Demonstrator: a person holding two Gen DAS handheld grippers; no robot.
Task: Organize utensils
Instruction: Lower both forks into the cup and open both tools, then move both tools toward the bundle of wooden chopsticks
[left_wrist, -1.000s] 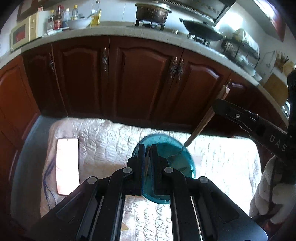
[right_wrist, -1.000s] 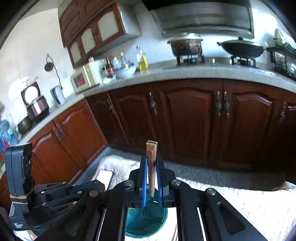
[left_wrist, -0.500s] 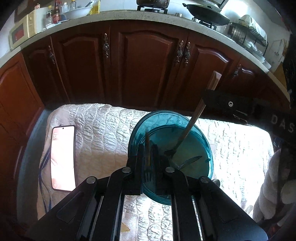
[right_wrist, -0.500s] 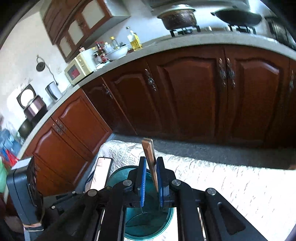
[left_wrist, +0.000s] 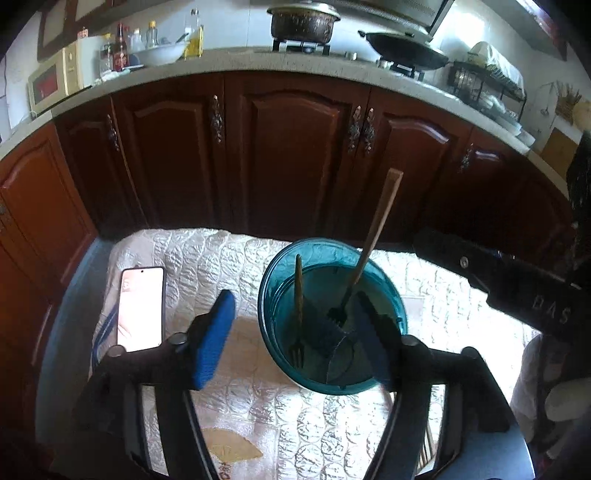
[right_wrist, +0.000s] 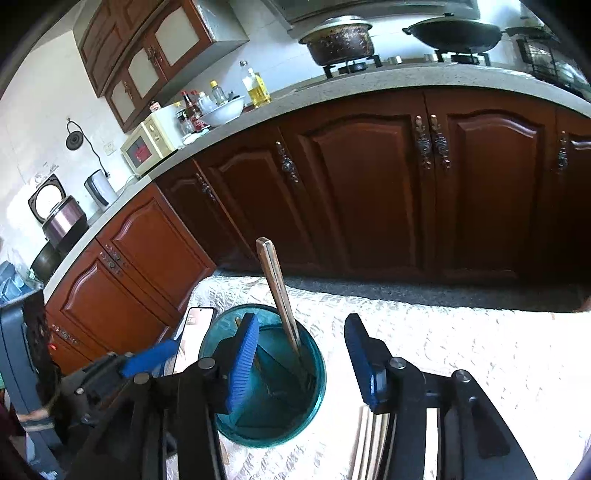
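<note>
The teal cup stands on a quilted white cloth over the worktop, and two utensils already stand inside it. A short fork leans near the left wall, tines down. A long wooden-handled fork leans to the right, its handle rising well above the rim. A dark divider seems to split the cup's inside, but which compartment each fork sits in I cannot tell.

The left claw is opening, its blue pads wide apart on either side of the short fork and not touching it. The right claw is opening too, with the long handle standing free between its pads.

So both utensils look delivered, and letting go is nearly finished. In the right wrist view pale strips lie on the cloth under the claw, possibly more utensils to sort; they are too hidden to name. A phone lies left of the cup.
</note>
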